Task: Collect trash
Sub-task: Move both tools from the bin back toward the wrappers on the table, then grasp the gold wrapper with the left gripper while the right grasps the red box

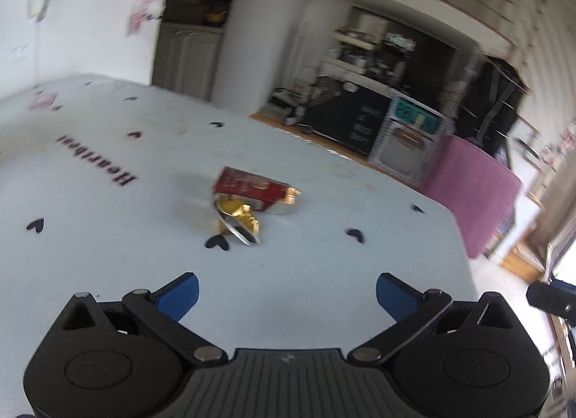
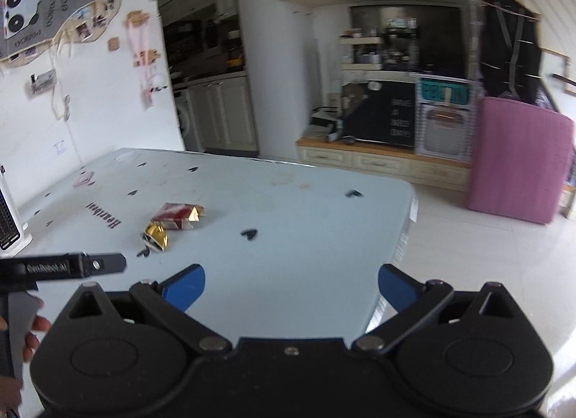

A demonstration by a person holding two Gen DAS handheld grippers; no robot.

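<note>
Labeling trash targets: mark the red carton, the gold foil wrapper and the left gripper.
red carton [image 1: 248, 185], left wrist view, on its red top face.
gold foil wrapper [image 1: 239, 216], left wrist view, on the crumpled gold part.
left gripper [image 1: 287, 296], left wrist view, midway between its blue fingertips.

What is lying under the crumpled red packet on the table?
The red packet rests on the pale table, its near end overlapping crumpled gold foil with a silvery edge. Whether anything else lies beneath cannot be seen; the packet covers that spot in both views.
</note>
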